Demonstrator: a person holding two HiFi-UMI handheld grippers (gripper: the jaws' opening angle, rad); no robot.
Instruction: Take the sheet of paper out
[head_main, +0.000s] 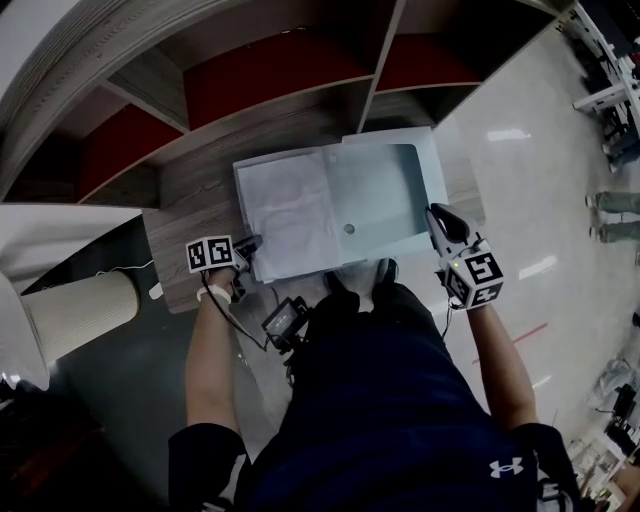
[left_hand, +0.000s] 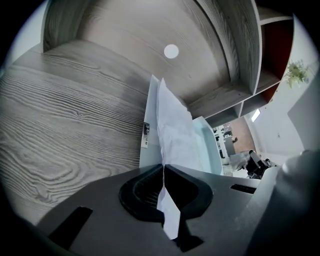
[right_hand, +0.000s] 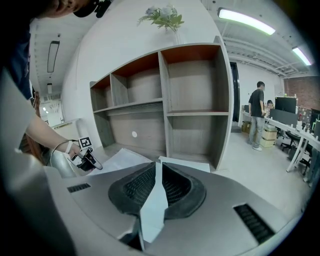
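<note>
A pale blue folder (head_main: 385, 190) lies open on the wooden shelf top (head_main: 195, 175). A white sheet of paper (head_main: 288, 215) rests on its left half. My left gripper (head_main: 246, 246) is at the sheet's near left corner, shut on that sheet (left_hand: 175, 127), which runs edge-on between the jaws. The folder (left_hand: 207, 145) shows behind it. My right gripper (head_main: 441, 222) is at the folder's right edge, shut on the blue folder cover (right_hand: 154, 202). The right gripper view also shows the left gripper (right_hand: 91, 159) and the sheet (right_hand: 117, 160).
Shelf compartments with red backs (head_main: 265, 75) rise behind the folder. A beige cylinder (head_main: 75, 310) stands low on the left. A white round disc (left_hand: 171, 50) sits on the shelf's back wall. People (right_hand: 258, 112) stand by desks far to the right, with a plant (right_hand: 162, 17) on top of the shelf unit.
</note>
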